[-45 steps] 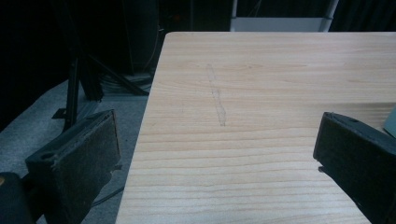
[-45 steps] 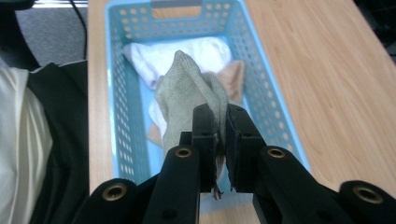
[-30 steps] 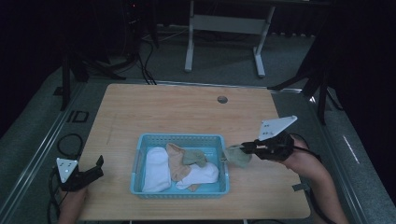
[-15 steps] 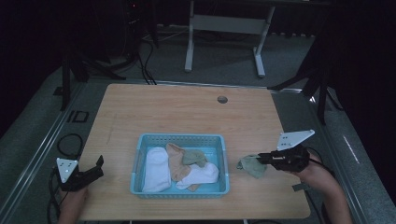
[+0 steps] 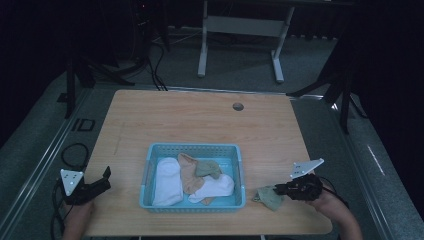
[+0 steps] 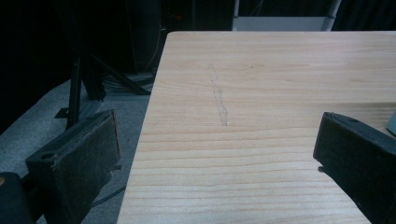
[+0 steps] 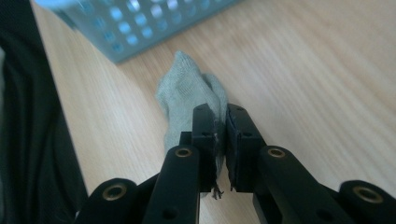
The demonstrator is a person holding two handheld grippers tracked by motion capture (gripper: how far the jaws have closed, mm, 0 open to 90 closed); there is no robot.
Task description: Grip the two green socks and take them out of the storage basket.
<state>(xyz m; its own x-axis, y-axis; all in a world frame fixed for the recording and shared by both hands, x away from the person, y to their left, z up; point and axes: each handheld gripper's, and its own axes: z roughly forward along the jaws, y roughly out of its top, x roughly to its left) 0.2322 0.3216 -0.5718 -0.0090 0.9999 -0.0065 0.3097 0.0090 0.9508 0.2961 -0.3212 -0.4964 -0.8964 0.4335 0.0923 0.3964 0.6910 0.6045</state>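
Item: 1 grey-green sock [image 5: 270,197], lying on the wooden counter [image 5: 200,122] just right of the blue basket [image 5: 192,149]. Right claw [image 7: 222,114]: jaws pinched together on the sock's near end. Left claw [image 5: 102,181]: jaws spread wide, nothing between them, at the counter's left edge. Basket contents: 2 white socks [image 5: 167,181], 1 tan, 1 green.

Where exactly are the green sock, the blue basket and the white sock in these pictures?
green sock [image 5: 270,197]: high view, middle of its fabric, lying on the table.
blue basket [image 5: 194,147]: high view, its far rim.
white sock [image 5: 167,181]: high view, middle of the sock lying at the basket's left side.
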